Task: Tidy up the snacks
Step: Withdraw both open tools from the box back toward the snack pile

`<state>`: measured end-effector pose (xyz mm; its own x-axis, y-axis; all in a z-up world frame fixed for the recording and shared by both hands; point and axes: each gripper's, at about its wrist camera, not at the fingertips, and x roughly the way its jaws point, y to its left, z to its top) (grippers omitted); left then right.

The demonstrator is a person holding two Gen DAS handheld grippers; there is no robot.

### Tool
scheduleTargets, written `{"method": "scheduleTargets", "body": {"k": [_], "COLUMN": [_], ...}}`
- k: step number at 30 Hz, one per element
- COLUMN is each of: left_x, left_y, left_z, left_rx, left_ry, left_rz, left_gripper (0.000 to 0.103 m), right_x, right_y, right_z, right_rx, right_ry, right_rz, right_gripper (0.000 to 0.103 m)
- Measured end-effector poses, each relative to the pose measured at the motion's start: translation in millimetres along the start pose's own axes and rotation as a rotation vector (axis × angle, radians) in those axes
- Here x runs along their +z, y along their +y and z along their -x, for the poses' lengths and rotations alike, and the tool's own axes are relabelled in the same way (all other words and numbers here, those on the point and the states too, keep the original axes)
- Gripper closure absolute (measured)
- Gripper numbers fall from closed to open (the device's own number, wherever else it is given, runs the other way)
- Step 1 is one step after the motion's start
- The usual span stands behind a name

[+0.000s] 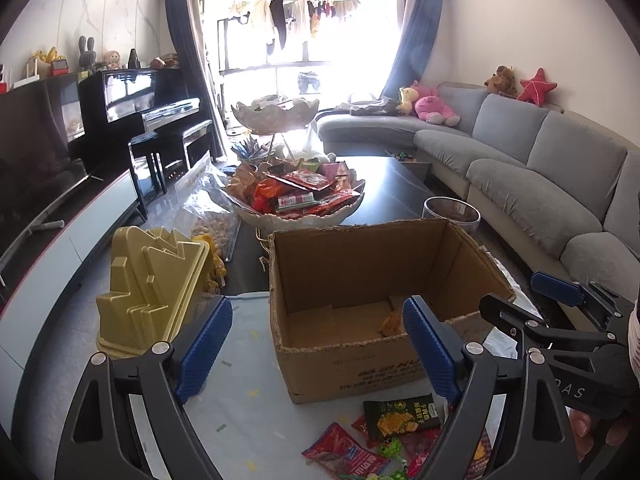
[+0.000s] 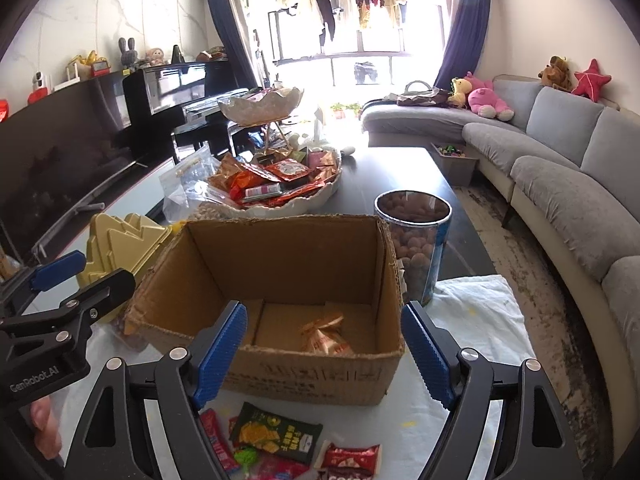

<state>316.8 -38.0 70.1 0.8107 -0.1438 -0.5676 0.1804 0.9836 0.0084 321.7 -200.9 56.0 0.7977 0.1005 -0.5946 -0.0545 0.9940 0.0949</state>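
Observation:
An open cardboard box (image 1: 352,360) (image 2: 320,376) stands on a white cloth and holds one small orange-and-white snack packet (image 2: 326,338), also seen in the left wrist view (image 1: 390,324). Loose snacks lie in front of the box: a dark green cracker packet (image 1: 402,420) (image 2: 276,432), red packets (image 1: 344,452) (image 2: 352,458) and a green candy (image 2: 246,456). My left gripper (image 1: 316,350) is open and empty above the cloth, before the box. My right gripper (image 2: 322,356) is open and empty at the box's front wall.
A gold tiered plastic lid (image 1: 152,288) stands left of the box. A two-tier white dish (image 1: 300,216) full of snacks is behind it. A clear canister of brown balls (image 2: 416,236) stands at the box's right. A grey sofa (image 2: 560,184) runs along the right; a piano (image 1: 132,100) stands left.

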Motion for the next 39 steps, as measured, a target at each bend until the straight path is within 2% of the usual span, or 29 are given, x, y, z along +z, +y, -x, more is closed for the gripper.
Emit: {"method": "scheduleTargets", "body": {"k": [12, 24, 30, 39], "left_x": [-39.0, -73.7, -96.1, -131.6], "left_y": [-6.7, -17.4, -21.9, -23.3], "left_z": [31.9, 56.2, 57.7, 50.1], "left_rx": [-0.001, 0.008, 0.009, 0.002], "left_ry": [0.023, 0.044, 0.084, 0.185], "left_rz": [0.012, 0.023, 0.018, 0.045], "left_gripper": [0.014, 0.014, 0.014, 0.014], "right_x": [-45.9, -82.3, -102.8, -132.3], "right_y": [6.9, 3.6, 1.5, -0.1], "right_z": [40.1, 61.0, 67.5, 64.8], "right_rx": [-0.011, -0.013, -0.017, -0.032], "right_ry": [-0.020, 0.001, 0.032, 0.105], "right_rz": [0.034, 0.019, 0.009, 0.001], "right_gripper": [0.023, 0.023, 0.023, 0.023]}}
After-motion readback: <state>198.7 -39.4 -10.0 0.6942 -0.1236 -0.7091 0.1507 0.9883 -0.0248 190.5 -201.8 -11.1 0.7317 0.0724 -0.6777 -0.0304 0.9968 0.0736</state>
